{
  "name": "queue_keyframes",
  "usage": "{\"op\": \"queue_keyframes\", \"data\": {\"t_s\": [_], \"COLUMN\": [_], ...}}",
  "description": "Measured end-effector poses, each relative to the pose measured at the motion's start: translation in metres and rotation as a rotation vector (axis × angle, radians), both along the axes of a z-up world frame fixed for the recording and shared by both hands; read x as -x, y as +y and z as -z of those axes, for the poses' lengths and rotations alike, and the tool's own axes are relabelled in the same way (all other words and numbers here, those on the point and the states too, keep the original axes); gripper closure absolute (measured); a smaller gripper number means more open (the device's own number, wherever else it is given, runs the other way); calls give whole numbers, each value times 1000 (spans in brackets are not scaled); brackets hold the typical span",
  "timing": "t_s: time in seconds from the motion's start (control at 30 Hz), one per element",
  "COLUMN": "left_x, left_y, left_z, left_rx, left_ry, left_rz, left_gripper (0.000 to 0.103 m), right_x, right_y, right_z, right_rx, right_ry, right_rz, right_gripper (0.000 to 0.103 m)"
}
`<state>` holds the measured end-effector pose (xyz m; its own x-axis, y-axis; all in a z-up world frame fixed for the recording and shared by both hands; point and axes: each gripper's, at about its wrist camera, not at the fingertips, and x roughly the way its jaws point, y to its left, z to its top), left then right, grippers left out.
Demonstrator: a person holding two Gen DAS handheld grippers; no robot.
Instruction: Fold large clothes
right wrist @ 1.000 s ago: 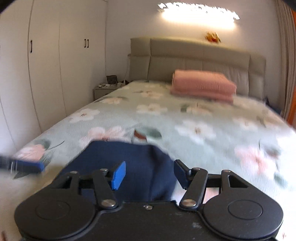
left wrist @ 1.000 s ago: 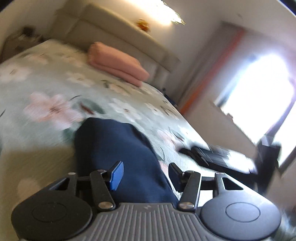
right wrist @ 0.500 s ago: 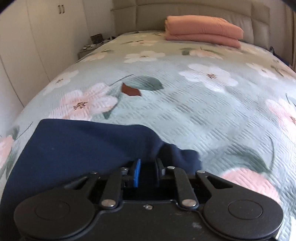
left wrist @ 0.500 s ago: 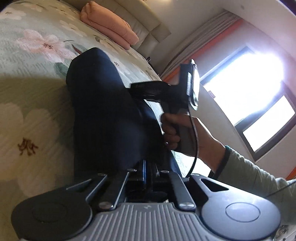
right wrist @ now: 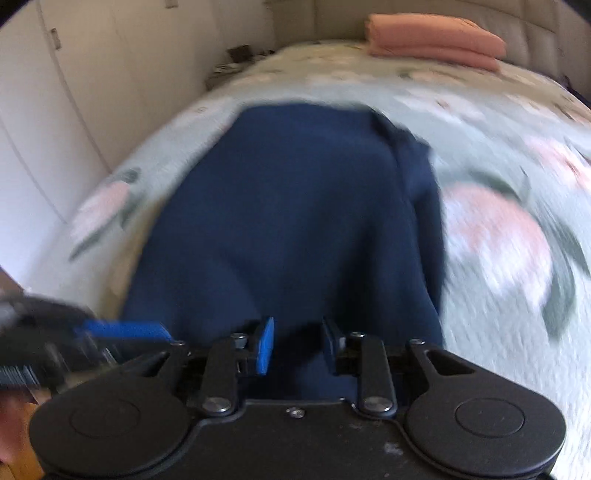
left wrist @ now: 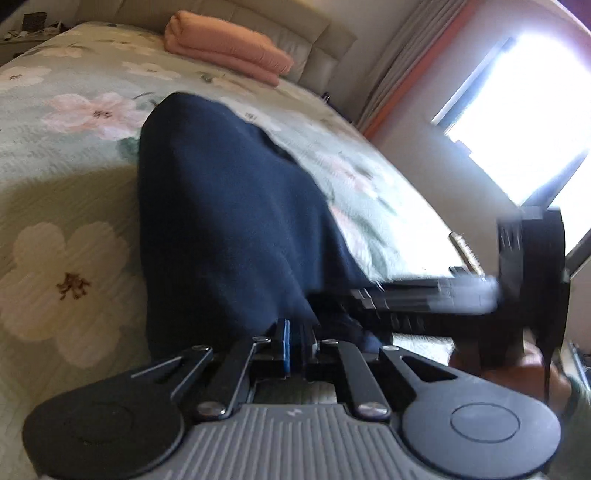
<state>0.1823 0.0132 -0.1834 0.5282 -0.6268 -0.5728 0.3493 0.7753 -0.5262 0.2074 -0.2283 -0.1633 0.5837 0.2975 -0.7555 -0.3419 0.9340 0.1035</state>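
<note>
A navy blue garment lies lengthwise on the floral bedspread. My left gripper is shut on its near edge, and the cloth runs into the closed pads. In the right wrist view the same garment spreads away from my right gripper. That gripper's jaws are opening, with navy cloth lying in the gap and the pads off it. The right gripper shows blurred at the right of the left wrist view. The left gripper's blue pad shows at the lower left of the right wrist view.
A folded pink blanket rests against the padded headboard. White wardrobes line the left wall, with a nightstand beside the bed. A bright window and curtains stand to the right.
Both grippers closed on the garment's near edge. The right gripper's jaws have since parted again and its view has swung. The left gripper stays closed on the cloth.
</note>
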Motion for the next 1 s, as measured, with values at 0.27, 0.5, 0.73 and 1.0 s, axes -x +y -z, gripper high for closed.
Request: {"op": "queue_keyframes", "data": {"t_s": [0.27,0.5,0.73,1.0], "left_x": [37,103,144,173], "left_y": [-6,-22,-27,-36], "left_z": [-36,-109,-186,-222], "left_rx": [-99,-207,-204,-206], "left_ry": [-29,-131,-225,-242], "left_rz": [-52,-185,-306,-353], "left_gripper": [79,46,19,17], "right_x": [52,105,146,170], "right_y": [-53,-33,-5,-17], "right_z": [-25,-98,-164,-191], "right_rx": [-54,-52,62,-62], "right_ry": [71,-54,-185,-126], "right_rz": [132,130,168,174], "right_gripper": [70,29,8,7]}}
